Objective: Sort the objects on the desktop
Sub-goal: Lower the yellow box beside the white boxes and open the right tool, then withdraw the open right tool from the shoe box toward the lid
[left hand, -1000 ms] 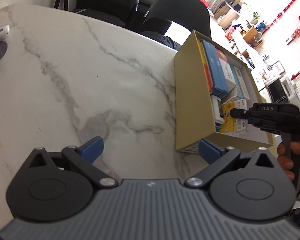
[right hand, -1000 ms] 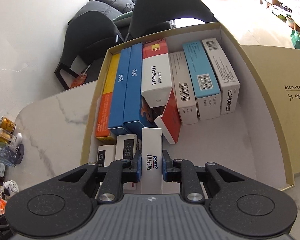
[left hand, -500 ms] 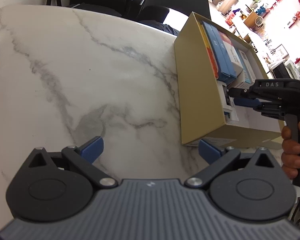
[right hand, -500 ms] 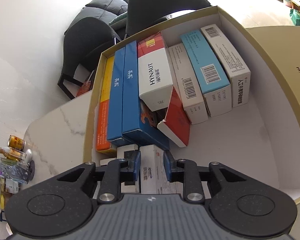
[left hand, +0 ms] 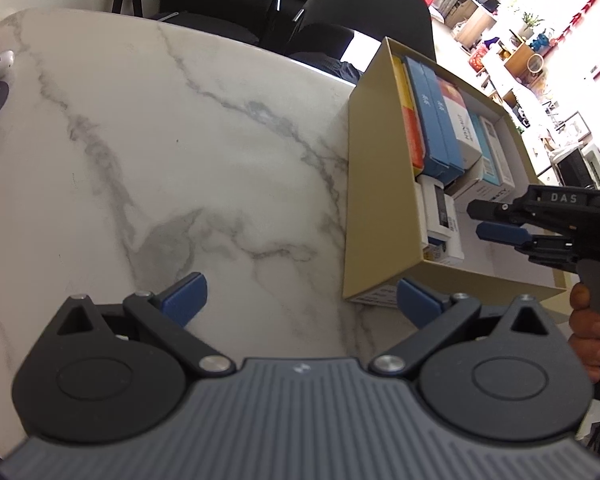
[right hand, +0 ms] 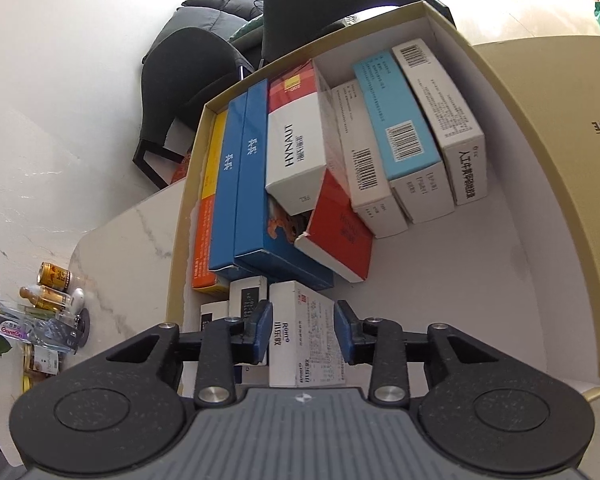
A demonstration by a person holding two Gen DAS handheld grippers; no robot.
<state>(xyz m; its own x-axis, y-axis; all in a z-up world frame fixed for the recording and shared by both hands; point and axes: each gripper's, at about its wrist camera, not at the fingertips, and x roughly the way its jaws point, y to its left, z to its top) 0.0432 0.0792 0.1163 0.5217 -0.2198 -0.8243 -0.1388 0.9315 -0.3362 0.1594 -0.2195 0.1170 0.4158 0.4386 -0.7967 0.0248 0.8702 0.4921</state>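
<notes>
A khaki cardboard box (right hand: pixel 188 216) on the marble table holds several medicine boxes: orange, two blue, a white HYNAUT one, a red one and pale ones. A white medicine box (right hand: pixel 304 340) lies in its near left corner, beside two small white boxes. My right gripper (right hand: pixel 303 330) straddles that white box. Its jaws are opening and the blue pads stand just off its sides. In the left wrist view the right gripper (left hand: pixel 484 220) reaches into the khaki box (left hand: pixel 380 200). My left gripper (left hand: pixel 300 296) hangs open over bare marble, left of the box, holding nothing.
The box's khaki lid (right hand: pixel 560 120) lies to the right. Cans and bottles (right hand: pixel 52 280) crowd the table's far left corner. Black chairs (left hand: pixel 380 8) stand behind the table. A person's hand (left hand: pixel 592 328) grips the right tool's handle.
The right gripper has gone down into the box's near corner with the white medicine box, which now lies there. Its pads have parted from the box's sides. The left gripper stays open.
</notes>
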